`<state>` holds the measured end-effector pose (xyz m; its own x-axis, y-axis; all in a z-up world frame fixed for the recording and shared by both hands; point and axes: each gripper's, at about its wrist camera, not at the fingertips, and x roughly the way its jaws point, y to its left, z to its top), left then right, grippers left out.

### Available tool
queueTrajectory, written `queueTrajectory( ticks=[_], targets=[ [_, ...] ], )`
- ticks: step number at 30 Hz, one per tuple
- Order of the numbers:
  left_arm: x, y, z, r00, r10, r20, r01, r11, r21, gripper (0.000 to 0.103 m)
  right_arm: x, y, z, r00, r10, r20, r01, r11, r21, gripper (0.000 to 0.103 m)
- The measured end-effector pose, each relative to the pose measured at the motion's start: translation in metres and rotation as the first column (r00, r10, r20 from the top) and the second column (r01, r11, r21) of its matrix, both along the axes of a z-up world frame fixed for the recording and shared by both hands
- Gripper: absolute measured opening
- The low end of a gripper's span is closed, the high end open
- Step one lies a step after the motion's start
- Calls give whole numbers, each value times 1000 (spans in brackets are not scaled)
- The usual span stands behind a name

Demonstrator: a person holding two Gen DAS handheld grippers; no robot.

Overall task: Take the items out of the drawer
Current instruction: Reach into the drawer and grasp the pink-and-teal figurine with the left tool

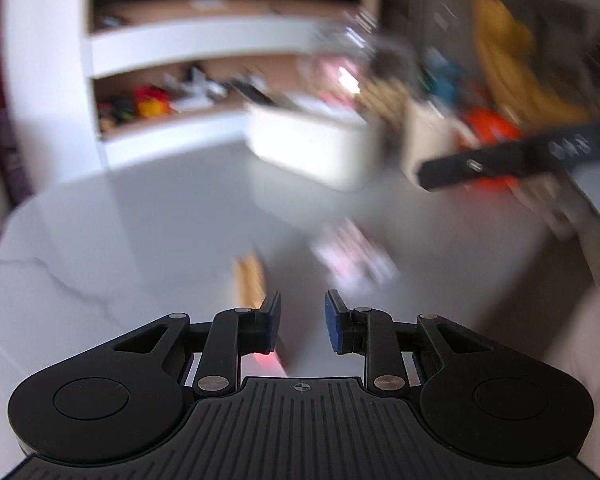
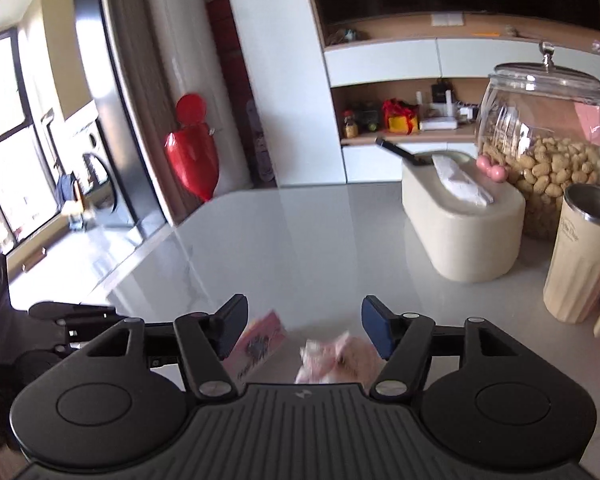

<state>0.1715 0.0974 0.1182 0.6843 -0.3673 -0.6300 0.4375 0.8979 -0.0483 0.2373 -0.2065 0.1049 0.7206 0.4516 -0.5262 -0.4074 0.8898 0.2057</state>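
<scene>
Progress: pink card (image 2: 262, 344) and pink wrapped packet (image 2: 336, 356) lie on bench (image 2: 300, 240), between right gripper (image 2: 304, 330) fingers | both grippers parted, empty; left gripper (image 1: 302, 320) view blurred | drawer unseen; remaining items unknown.

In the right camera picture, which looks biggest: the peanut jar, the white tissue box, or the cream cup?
1. Peanut jar, biggest.
2. White tissue box and cream cup look about alike; the cup sits nearer the camera and is cut off at the edge, so I won't rank them.
</scene>
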Motion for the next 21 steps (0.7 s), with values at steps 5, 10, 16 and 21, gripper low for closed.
queueTrajectory(
  ticks=[5,10,16,21],
  targets=[
    [-34,-21,-47,955,-162,-250,182,981,62,28,-32,-12,-47,981,36,-189,-47,997,-54,64],
    [-41,-42,-101,840,-183,-511,292,946,142,28,-63,-17,-100,929,37,-370,-75,993,-92,64],
    [-16,-40,-149,679,21,-734,100,988,120,27,-63,-17,-168,810,-41,-585,-24,994,-103,63],
    [1,-35,-170,623,127,-772,-37,990,134,28,-58,-23,-172,800,-42,-598,14,999,-52,63]
  ],
)
